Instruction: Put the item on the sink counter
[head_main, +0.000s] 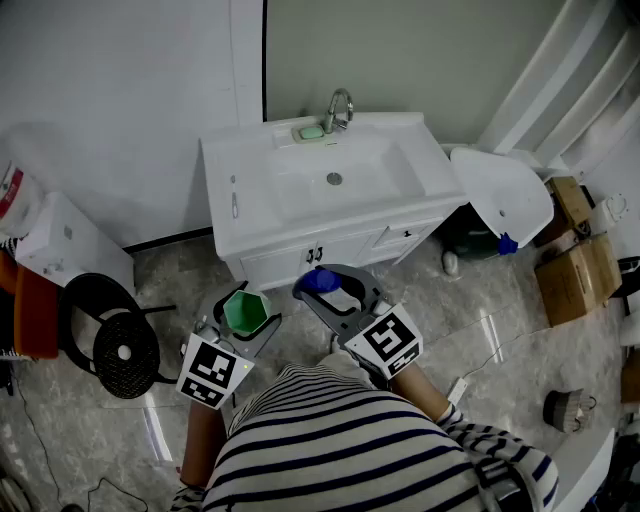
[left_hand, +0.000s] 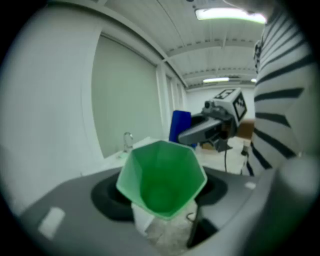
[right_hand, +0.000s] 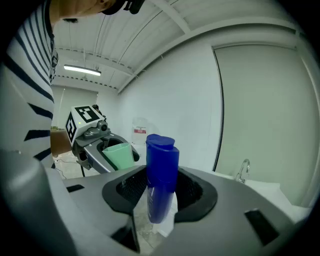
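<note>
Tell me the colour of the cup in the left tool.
The cup is green; the left gripper view shows it best.

A grey marble-patterned floor (head_main: 505, 345) carries the clutter. At the left a black round ribbed disc (head_main: 125, 352) lies just below a black ring (head_main: 92, 297), with a white rectangular box (head_main: 70, 243) above them. At the right two brown cardboard boxes (head_main: 574, 281) stand near a white oval plastic lid (head_main: 498, 188). A small grey woven basket (head_main: 568, 409) sits apart, lower right. A pale green soap bar (head_main: 312, 131) lies beside a chrome tap (head_main: 338, 108).
</note>
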